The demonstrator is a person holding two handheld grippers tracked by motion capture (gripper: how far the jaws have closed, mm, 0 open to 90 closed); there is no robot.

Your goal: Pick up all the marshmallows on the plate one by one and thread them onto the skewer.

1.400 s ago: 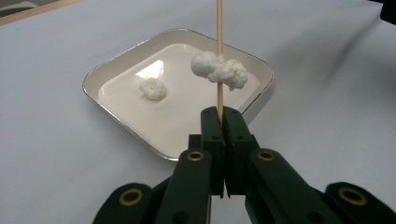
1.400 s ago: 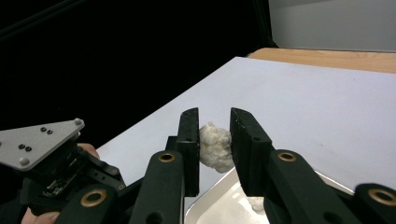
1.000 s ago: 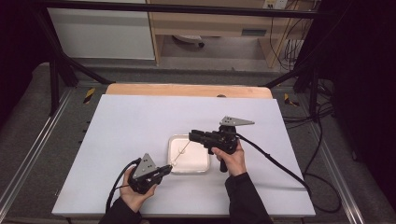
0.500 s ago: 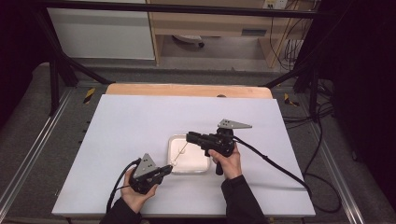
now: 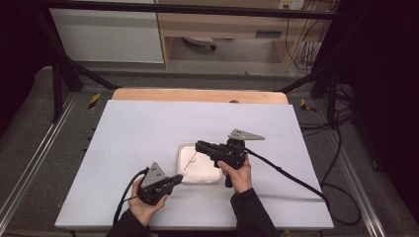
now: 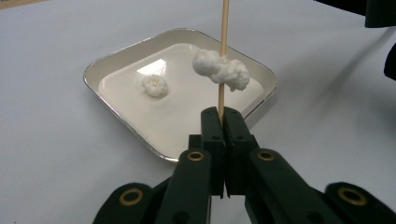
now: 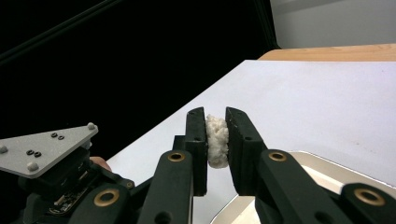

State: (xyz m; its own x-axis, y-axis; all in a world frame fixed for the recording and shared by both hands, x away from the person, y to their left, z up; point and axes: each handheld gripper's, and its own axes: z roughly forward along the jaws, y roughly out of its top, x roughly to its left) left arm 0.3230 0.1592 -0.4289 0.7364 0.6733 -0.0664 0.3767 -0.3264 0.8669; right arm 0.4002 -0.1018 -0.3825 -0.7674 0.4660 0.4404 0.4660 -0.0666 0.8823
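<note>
A thin wooden skewer [image 6: 223,51] stands upright over the near edge of a shallow white square tray with a silvery rim [image 6: 116,53], its lower end pinched between the pressed-together jaws of the left gripper [image 6: 223,122]. Two lumpy white puffed pieces [image 6: 221,69] are threaded on the skewer, side by side above the tray. A third white puffed piece [image 7: 216,141] sits between the jaws of the right gripper [image 7: 216,140], which have just been closing and pinch it from both sides. One more small white puff [image 6: 154,86] lies loose on the tray floor. In the high view the tray [image 5: 184,150] rests near the middle of a white table [image 5: 148,128], the left gripper [image 5: 179,178] at its near left corner and the right gripper [image 5: 198,146] above its far right part. A light wooden board [image 5: 197,95] borders the table's far edge.
</note>
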